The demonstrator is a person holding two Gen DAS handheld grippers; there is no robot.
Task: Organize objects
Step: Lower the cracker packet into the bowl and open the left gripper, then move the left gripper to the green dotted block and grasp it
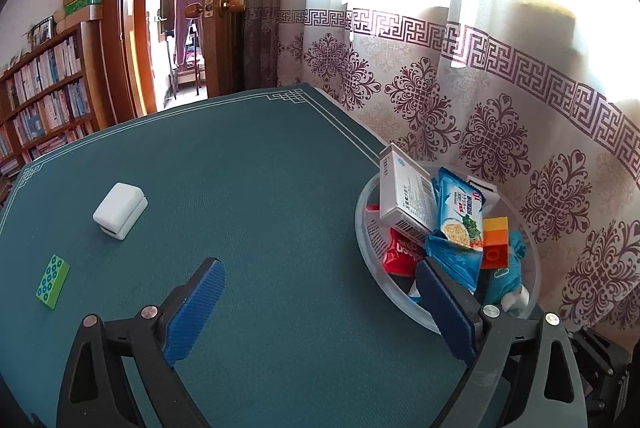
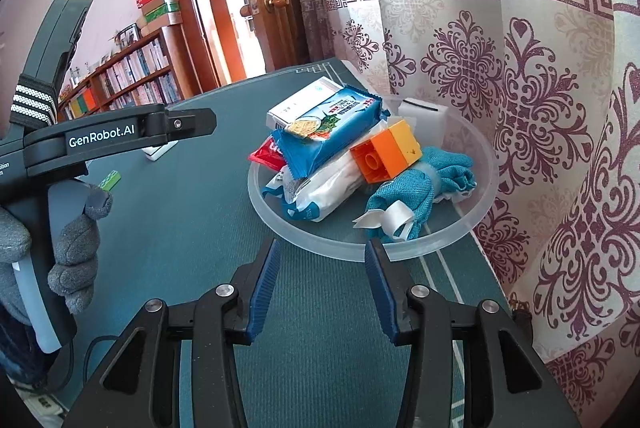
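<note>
A clear plastic bowl (image 1: 362, 224) (image 2: 256, 196) stands at the table's right edge by the curtain. Piled in it are a white box (image 1: 406, 196) (image 2: 298, 102), a blue cracker packet (image 1: 460, 212) (image 2: 332, 132), an orange-and-yellow brick (image 1: 495, 242) (image 2: 388, 152), a teal cloth (image 1: 516, 252) (image 2: 416, 188) and a red packet (image 1: 400, 252) (image 2: 266, 152). On the mat to the left lie a white case (image 1: 120, 210) and a green brick (image 1: 53, 281). My left gripper (image 1: 318, 264) is wide open over bare mat, its right finger at the bowl's rim. My right gripper (image 2: 323, 244) is open and empty just before the bowl.
A teal mat (image 1: 260, 168) covers the table. A patterned curtain (image 1: 500, 108) hangs close behind the bowl. A gloved hand (image 2: 76, 248) holds the left gripper's handle at the left of the right wrist view. A bookshelf (image 1: 44, 100) and an open door (image 1: 224, 4) lie beyond.
</note>
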